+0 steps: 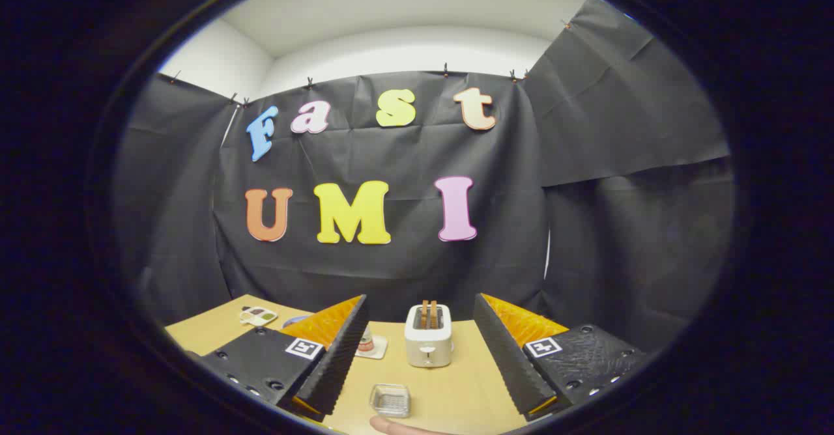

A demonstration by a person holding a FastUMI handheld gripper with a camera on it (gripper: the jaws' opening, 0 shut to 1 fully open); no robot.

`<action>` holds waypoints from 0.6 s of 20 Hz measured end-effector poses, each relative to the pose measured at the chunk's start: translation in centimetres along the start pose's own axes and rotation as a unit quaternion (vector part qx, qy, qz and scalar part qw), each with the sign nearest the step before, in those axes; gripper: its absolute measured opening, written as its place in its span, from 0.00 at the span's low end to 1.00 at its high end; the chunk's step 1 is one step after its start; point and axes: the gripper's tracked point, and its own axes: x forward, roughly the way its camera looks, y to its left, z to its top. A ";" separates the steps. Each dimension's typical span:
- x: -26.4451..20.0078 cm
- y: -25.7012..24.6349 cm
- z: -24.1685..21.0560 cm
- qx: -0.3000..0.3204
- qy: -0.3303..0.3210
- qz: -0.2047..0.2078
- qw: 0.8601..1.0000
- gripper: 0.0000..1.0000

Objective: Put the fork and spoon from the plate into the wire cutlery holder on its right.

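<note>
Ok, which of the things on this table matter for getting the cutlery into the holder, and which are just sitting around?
For the job:
- wire cutlery holder, low on the table between the fingers
- gripper, open, holding nothing

Just lying about:
- toaster, beyond the fingers
- small bottle, beside one finger
- white dish, at the table's far corner
</note>
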 end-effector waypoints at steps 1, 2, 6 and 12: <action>-0.5 1.1 0.3 0.003 0.003 -0.005 1.000 0.96; -1.1 3.0 0.8 0.009 0.008 -0.004 1.000 0.96; -2.4 7.4 2.2 0.019 0.009 -0.019 1.000 0.96; -2.2 11.0 2.5 0.009 0.012 -0.043 0.999 0.96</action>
